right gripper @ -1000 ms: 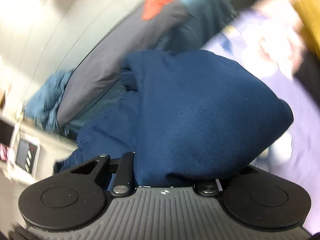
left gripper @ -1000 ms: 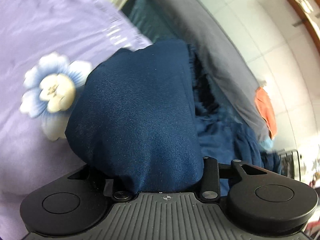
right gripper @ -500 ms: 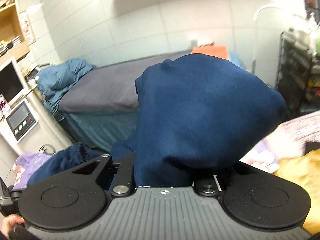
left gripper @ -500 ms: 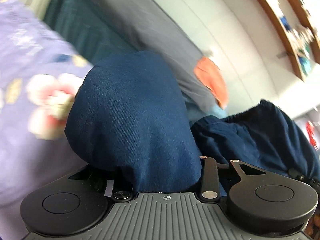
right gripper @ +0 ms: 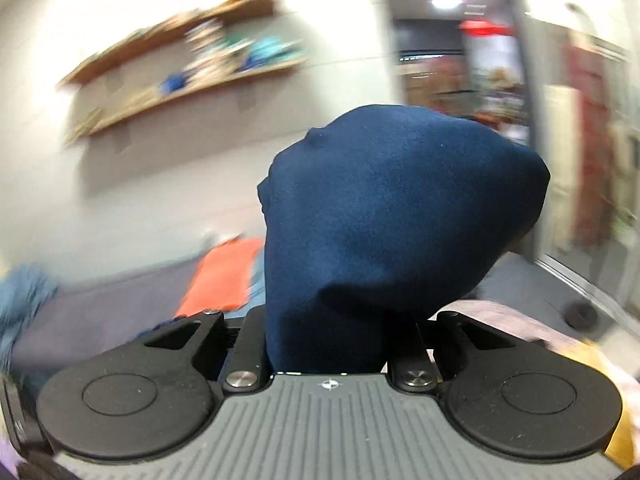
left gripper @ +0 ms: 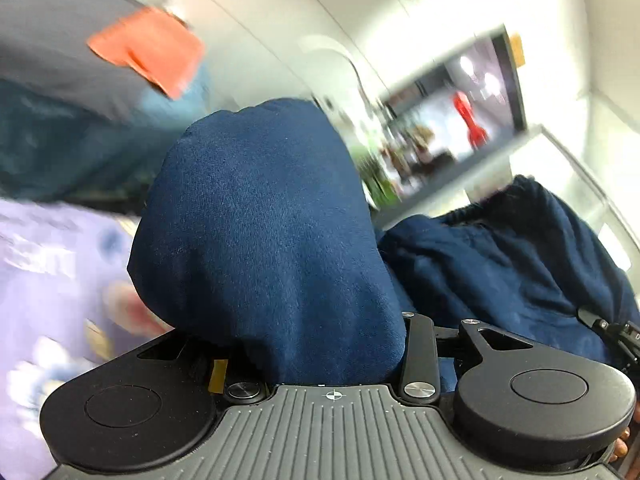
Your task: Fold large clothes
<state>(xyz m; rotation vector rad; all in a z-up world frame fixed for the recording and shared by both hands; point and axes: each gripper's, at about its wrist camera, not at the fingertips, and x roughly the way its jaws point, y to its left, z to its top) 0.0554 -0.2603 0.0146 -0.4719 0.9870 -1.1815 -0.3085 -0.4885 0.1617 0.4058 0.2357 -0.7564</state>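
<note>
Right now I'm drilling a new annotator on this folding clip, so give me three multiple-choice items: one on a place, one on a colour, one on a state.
1. Where does the orange cloth lie in the right wrist view?
A. left of the navy garment
B. on the wooden shelf
C. over the tongs

2. What colour is the garment bunched over the left tongs?
A. orange
B. navy blue
C. yellow

3. What state are the right tongs in?
A. standing free with nothing in them
B. out of view
C. closed on navy fabric

Answers:
1. A, since the orange patch sits low on the grey bed, left of the navy garment.
2. B, since the cloth mounded between the arms is dark blue.
3. C, since navy fabric rises from between the narrowly set arms and covers the tips.
</note>
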